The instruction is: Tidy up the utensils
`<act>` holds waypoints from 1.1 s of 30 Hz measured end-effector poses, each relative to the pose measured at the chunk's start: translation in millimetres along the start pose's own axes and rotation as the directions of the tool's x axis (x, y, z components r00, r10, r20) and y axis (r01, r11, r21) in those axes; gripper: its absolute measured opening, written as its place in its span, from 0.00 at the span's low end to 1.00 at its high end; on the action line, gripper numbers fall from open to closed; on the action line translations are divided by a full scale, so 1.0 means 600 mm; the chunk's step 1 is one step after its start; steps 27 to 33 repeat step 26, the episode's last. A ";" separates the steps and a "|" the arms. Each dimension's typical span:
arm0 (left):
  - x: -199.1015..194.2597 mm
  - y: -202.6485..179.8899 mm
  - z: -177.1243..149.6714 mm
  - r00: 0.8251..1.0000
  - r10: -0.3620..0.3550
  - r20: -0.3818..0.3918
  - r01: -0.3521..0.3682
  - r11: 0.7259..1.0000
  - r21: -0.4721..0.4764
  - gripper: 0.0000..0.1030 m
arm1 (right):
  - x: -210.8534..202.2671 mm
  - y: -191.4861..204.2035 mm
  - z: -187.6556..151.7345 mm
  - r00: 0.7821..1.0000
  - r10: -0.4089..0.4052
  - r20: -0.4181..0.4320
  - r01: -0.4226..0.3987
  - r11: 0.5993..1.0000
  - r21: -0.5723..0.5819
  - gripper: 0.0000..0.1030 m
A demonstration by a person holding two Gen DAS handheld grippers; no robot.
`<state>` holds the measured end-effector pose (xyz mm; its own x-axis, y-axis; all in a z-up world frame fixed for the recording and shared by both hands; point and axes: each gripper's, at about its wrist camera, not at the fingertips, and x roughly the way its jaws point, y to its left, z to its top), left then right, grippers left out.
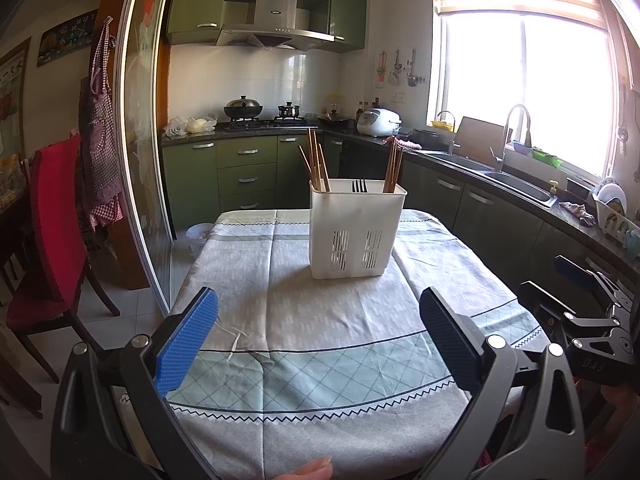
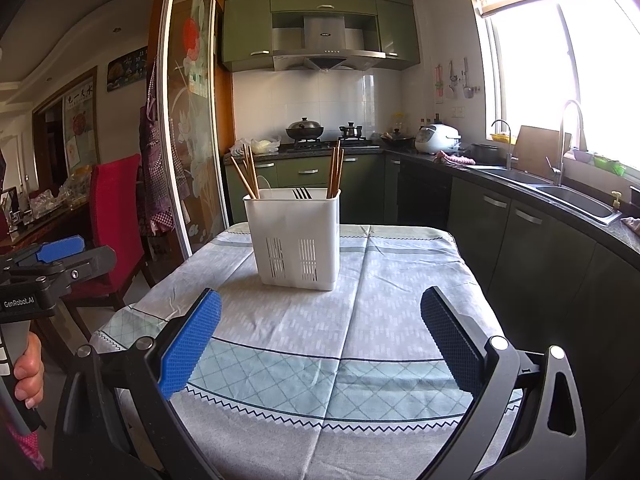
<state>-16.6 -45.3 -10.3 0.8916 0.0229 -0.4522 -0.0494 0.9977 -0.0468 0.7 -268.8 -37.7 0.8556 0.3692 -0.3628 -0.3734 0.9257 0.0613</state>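
Both claws hang spread wide over the near end of the table with nothing between their blue pads. From the left wrist view, the left gripper gapes empty above the patterned tablecloth, and the white utensil holder stands upright toward the far middle of the table, well apart from the fingers. Wooden chopsticks lean in its left compartment, a second bunch of chopsticks rises from its right one, and dark fork tines peek from the middle. This view alone shows the right gripper from the side at the right edge, and a fingertip at the bottom. From the right wrist view, the right gripper is equally wide and empty, the holder sits left of centre, and only here do the left gripper and the hand gripping its handle appear at the left edge.
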 end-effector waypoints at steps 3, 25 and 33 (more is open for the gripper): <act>0.001 0.002 0.001 1.000 -0.018 -0.010 0.018 1.000 -0.009 0.93 | 0.001 0.002 -0.002 1.000 0.001 -0.001 -0.001 1.000 -0.001 0.95; 0.019 0.021 0.001 0.999 0.005 -0.040 -0.007 0.999 -0.043 0.93 | 0.017 -0.007 -0.008 1.000 0.007 -0.027 -0.007 1.000 0.004 0.95; 0.023 0.023 0.000 0.999 0.009 -0.042 -0.011 0.999 -0.046 0.93 | 0.019 -0.006 -0.009 1.000 0.005 -0.030 -0.005 1.000 0.003 0.95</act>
